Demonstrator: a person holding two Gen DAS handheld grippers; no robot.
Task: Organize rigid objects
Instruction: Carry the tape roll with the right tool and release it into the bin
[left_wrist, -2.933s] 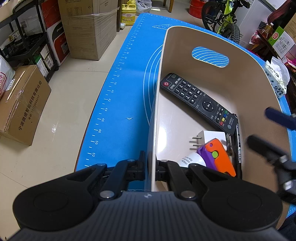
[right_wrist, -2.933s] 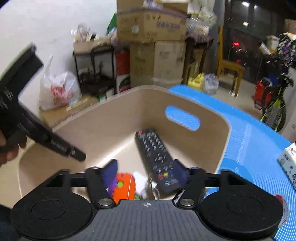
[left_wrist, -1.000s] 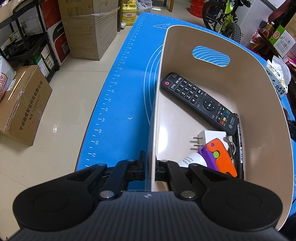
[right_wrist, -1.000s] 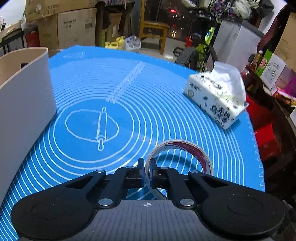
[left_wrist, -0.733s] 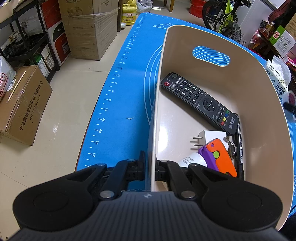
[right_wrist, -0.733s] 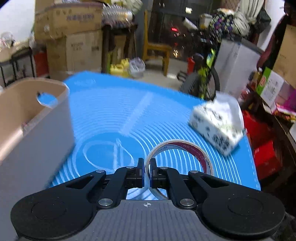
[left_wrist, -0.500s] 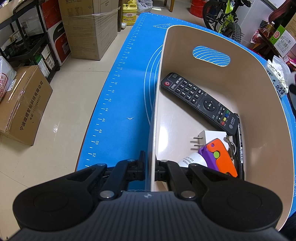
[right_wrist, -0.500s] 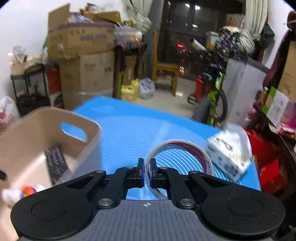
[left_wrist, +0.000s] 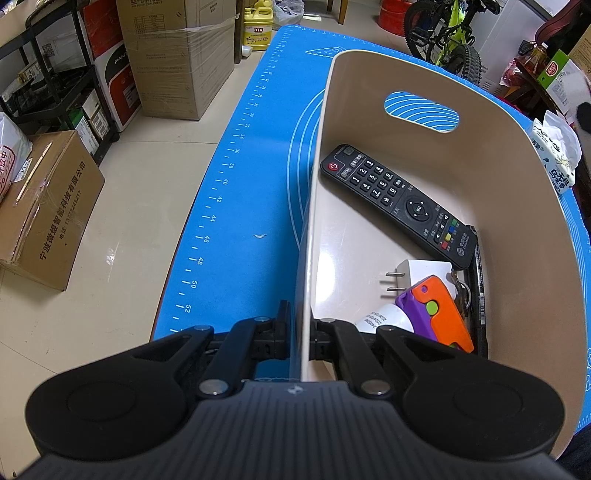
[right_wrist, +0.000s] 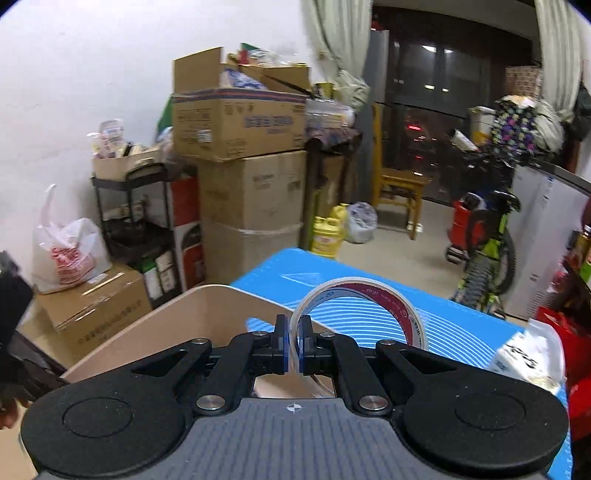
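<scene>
Fingers (right_wrist: 281, 343) around seemingly clear tape roll (right_wrist: 364, 310)

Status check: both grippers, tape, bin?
Left gripper shut on bin wall. Right gripper shut on tape roll, above the bin. Nothing in the way.

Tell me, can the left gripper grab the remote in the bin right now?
Probably not yet. The left gripper is shut on the beige bin, pinching its near wall, so it is busy. The remote control lies uncovered on the bin floor, so the way looks free once the gripper lets go.
</scene>
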